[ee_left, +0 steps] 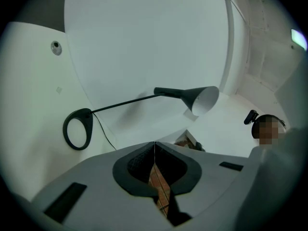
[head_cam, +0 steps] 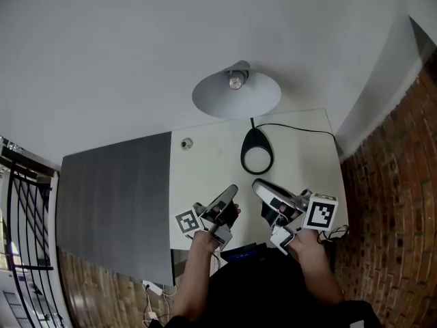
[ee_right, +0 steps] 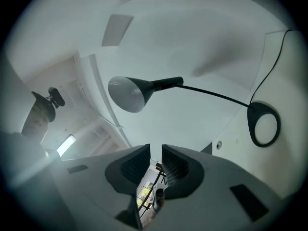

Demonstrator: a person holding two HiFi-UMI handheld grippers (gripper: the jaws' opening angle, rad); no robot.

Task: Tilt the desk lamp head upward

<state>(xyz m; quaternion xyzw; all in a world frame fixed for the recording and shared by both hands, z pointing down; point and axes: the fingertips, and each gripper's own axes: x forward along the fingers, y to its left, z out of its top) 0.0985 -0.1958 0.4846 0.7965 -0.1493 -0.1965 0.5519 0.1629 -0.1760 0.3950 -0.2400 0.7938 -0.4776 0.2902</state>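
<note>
1. Locate the desk lamp (ee_right: 163, 84) on the white desk (head_cam: 205, 173). Its ring base (head_cam: 257, 152) sits near the far edge, toward the far right corner.
2. Find the lamp head (head_cam: 236, 98) above the desk's far edge. In your head view its opening faces you and the bulb (head_cam: 236, 80) shows inside the shade.
3. Note the black cable (head_cam: 300, 128) running from the ring base toward the far right corner.
4. Check your left gripper (head_cam: 231, 193). It is over the near part of the desk, jaws pressed together with nothing between them, apart from the lamp.
5. Check your right gripper (head_cam: 261, 186). It is just beside the left gripper, on the near side of the ring base. Its jaws are parted by a narrow gap and hold nothing.
6. Note the small round fitting (head_cam: 186, 143) at the desk's far left corner.
</note>
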